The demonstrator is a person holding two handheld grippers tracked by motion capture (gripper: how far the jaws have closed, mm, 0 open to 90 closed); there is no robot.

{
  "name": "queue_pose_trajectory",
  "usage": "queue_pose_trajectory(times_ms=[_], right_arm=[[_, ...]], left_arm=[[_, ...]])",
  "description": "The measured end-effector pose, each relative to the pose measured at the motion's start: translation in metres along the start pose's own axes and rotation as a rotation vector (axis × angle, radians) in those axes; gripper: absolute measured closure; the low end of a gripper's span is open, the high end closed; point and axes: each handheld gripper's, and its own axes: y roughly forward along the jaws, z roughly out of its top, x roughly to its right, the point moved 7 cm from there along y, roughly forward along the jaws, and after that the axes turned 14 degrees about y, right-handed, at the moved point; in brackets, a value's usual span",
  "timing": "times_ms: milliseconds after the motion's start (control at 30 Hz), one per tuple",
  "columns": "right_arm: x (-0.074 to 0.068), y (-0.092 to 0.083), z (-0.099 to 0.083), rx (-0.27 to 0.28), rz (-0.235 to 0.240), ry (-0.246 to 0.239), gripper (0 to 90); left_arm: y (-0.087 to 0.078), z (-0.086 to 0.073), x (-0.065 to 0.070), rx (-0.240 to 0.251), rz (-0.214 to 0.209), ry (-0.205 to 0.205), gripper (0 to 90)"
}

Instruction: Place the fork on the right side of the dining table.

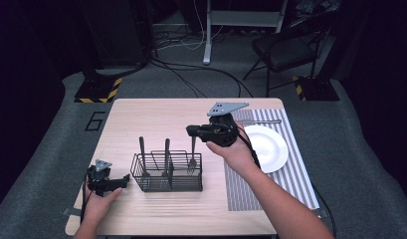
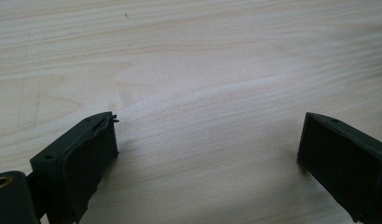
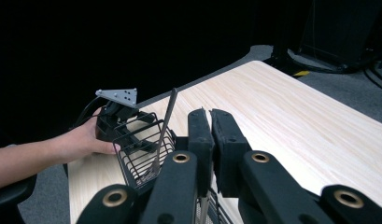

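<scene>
- Right hand-held gripper [image 1: 192, 131]: centre of the high view, above the right end of the wire caddy [image 1: 167, 172]. Jaws narrow, pressed together on the upper handle of a fork [image 1: 192, 154]; in the right gripper view the jaws meet with a thin metal strip showing low between them.
- Fork: hangs upright, tines down, inside the caddy's right compartment. Whether the tines touch the caddy floor cannot be told.
- Left hand-held gripper [image 1: 122, 179]: lower left of the high view, just beside the caddy's left end, apart from it. Jaws wide and empty, bare counter [image 2: 193, 70] between them in the left gripper view.
- Other contents: two dark-handled utensils [image 1: 142, 155] upright in the left and middle compartments; type not discernible.
- Plate [image 1: 270, 147]: white, on the striped mat [image 1: 290, 169], right of centre.
- Risk, judged: tines could snag the wire mesh, dragging or tipping the light caddy, since nothing braces it.
- Risk, judged: the thin handle, pinched near its top, may swing or slip between the pads.
- Risk, judged: a sideways move could knock the neighbouring handles.
</scene>
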Motion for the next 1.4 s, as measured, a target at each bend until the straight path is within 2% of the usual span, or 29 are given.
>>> queue_pose_trajectory(times_ms=[167,500,767,967,1400], right_arm=[[-0.003,-0.004,0.008,0.014,0.005,0.007,86.8],[-0.012,-0.013,0.03,0.037,-0.002,-0.033,86.8],[-0.014,-0.018,0.047,0.052,-0.015,-0.04,86.8],[-0.01,-0.022,0.057,0.066,-0.034,-0.044,86.8],[0.016,-0.031,0.068,0.091,-0.109,-0.017,86.9]], left_arm=[[0.0,0.0,0.0,0.001,0.0,0.0,4.6],[0.0,0.0,0.0,0.001,0.0,0.0,4.6],[0.0,0.0,0.0,0.0,0.0,0.0,4.6],[0.0,0.0,0.0,0.0,0.0,0.0,4.6],[0.0,0.0,0.0,0.0,0.0,0.0,4.6]])
